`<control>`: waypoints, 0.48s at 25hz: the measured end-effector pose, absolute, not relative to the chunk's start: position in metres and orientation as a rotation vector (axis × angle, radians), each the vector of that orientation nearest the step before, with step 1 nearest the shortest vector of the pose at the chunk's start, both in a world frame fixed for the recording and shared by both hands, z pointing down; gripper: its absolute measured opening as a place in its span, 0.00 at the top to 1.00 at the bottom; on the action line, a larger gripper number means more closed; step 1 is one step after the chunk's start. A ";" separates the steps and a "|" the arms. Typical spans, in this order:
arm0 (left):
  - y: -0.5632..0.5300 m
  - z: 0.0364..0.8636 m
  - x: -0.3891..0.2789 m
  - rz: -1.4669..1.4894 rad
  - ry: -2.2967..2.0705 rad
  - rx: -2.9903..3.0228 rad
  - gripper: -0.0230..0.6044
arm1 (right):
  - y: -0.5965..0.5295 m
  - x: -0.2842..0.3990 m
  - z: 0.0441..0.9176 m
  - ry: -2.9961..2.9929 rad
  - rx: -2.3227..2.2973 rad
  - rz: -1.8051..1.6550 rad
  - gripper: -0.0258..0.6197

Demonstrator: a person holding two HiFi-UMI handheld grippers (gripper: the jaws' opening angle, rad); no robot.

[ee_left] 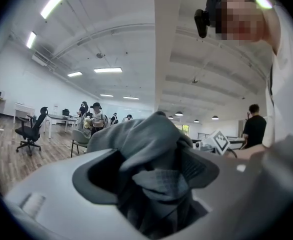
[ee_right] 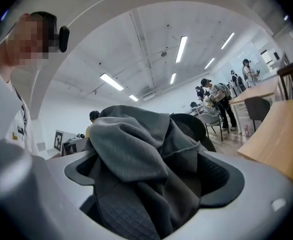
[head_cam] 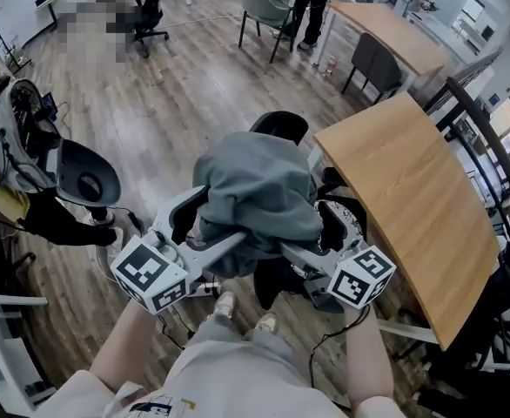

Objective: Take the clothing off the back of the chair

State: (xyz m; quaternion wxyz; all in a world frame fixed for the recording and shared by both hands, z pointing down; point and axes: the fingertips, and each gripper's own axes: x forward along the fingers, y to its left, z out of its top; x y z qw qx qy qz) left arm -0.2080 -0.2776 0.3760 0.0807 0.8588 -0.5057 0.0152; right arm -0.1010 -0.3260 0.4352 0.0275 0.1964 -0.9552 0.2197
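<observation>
Wood floor (head_cam: 177,103), table (head_cam: 412,190) at 3 o'clock | grey clothing (head_cam: 259,190) bunched at centre, chair (head_cam: 281,127) at 12 o'clock | left gripper (head_cam: 207,226), right gripper (head_cam: 312,233): jaws apart, clothing between.

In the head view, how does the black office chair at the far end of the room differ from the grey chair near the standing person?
The black office chair is dark all over, while the grey chair has a pale grey-green shell. The black office chair sits on a wheeled star base; the grey chair stands on thin, straight dark legs. Both stand on the wooden floor, and both look unoccupied.
</observation>
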 end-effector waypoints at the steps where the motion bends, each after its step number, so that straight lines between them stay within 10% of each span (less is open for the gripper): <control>1: -0.278 0.377 -0.207 0.033 -1.500 2.567 0.39 | -0.327 -0.103 0.439 -2.951 0.586 0.722 0.04; 7: -0.279 0.384 -0.206 -0.008 -1.445 2.543 0.46 | -0.323 -0.120 0.450 -2.970 0.420 0.966 0.12; 12: -0.281 0.389 -0.202 -0.027 -1.419 2.542 0.51 | -0.310 -0.126 0.441 -3.037 0.269 0.998 0.44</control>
